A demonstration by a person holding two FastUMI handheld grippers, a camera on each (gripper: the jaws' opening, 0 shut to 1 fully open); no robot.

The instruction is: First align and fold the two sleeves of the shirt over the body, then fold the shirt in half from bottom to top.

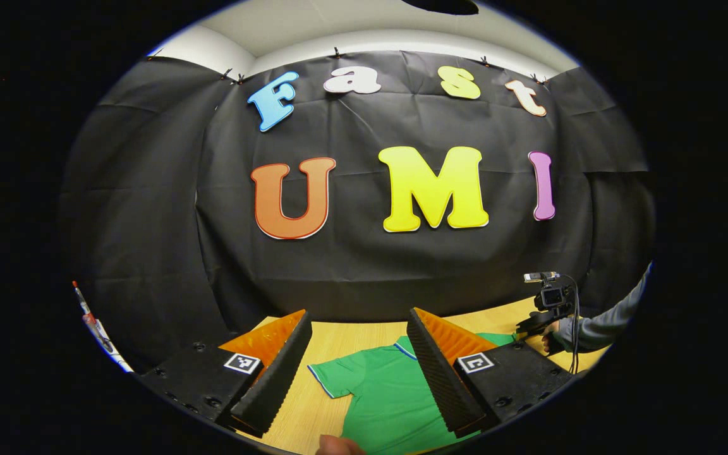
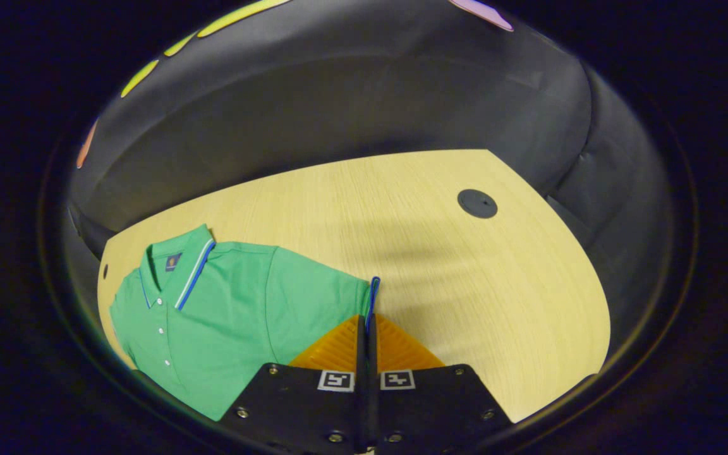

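Note:
A green polo shirt (image 2: 231, 309) with blue-and-white trim lies face up on the wooden table (image 2: 465, 284), its collar (image 2: 187, 268) toward the far left. My right gripper (image 2: 368, 322) is shut on the cuff of one sleeve (image 2: 373, 292), which stands up a little between the fingers. In the left gripper view the shirt (image 1: 376, 392) lies below my left gripper (image 1: 359, 316), which hovers open above it with nothing held; the other sleeve (image 1: 329, 379) lies flat between its fingers. Farther right in that view the right gripper (image 1: 550, 306) is held by a hand in a grey sleeve.
A round black cap (image 2: 477, 203) sits in the tabletop at the far right. Bare wood stretches to the right of the shirt. The black cloth wall runs close behind the table. A fingertip (image 1: 339, 446) shows at the bottom edge, and a thin red-tipped tool (image 1: 89, 316) hangs at the left.

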